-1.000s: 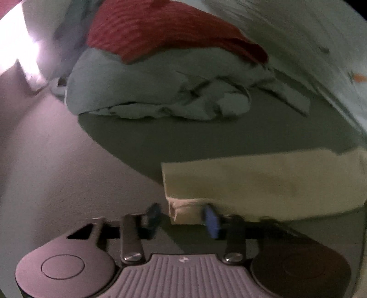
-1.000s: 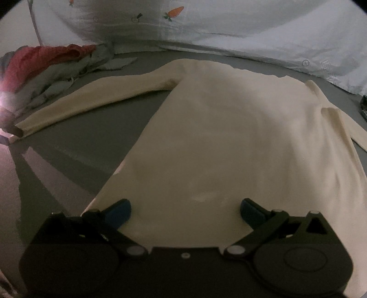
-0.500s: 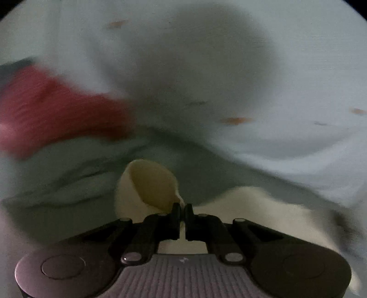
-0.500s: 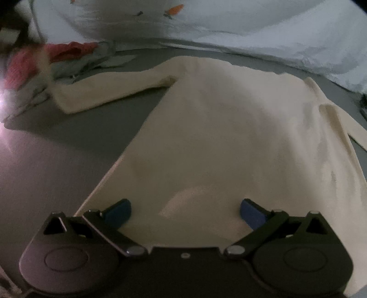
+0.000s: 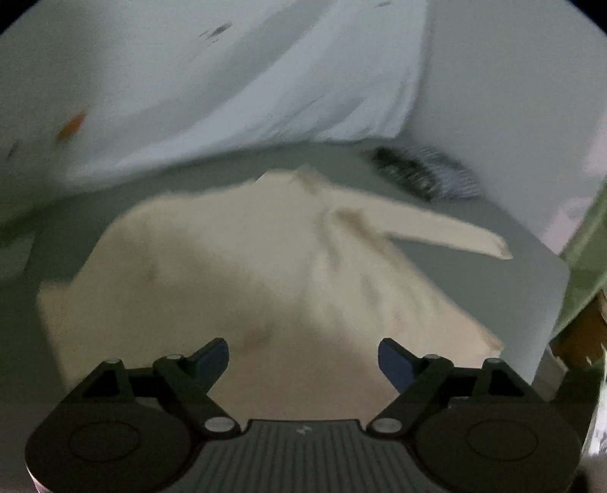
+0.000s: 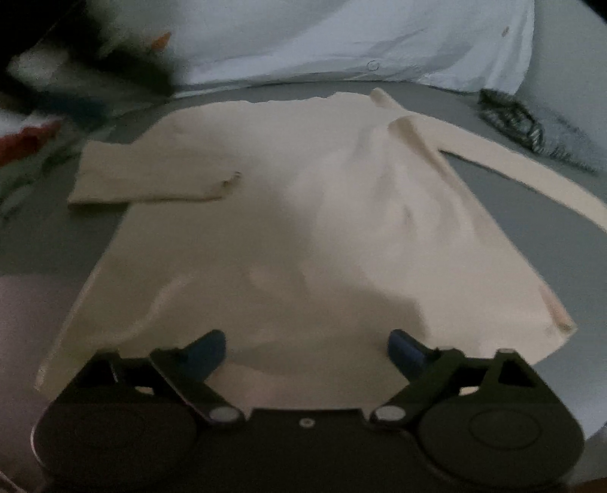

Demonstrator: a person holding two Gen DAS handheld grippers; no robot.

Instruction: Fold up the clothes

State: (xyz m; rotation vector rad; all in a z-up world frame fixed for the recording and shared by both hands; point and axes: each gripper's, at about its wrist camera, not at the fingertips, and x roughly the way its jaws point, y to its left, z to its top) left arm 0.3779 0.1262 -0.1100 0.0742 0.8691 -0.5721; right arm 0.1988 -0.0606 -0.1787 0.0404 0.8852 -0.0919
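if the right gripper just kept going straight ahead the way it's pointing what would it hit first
Most likely the cream long-sleeved top spread flat on the grey surface. The open right gripper hangs over the top's near edge, angled down toward its body. Depth is hard to judge here.

Right wrist view. A cream long-sleeved top (image 6: 303, 212) lies flat on a grey surface (image 6: 550, 235), hem toward the camera. The sleeve on the left of the picture (image 6: 151, 178) is folded inward across the chest, its cuff resting on the body of the garment. The sleeve on the right (image 6: 531, 170) extends outward over the grey surface. The right gripper (image 6: 306, 347) sits above the hem with its blue-tipped fingers (image 6: 206, 349) spread wide, nothing between them. Behind the garment lies white bedding (image 6: 360, 34) printed with a small orange motif. A dark patterned item (image 6: 512, 117) lies at the far right; a red and grey pile (image 6: 26, 144), blurred, sits at the far left.
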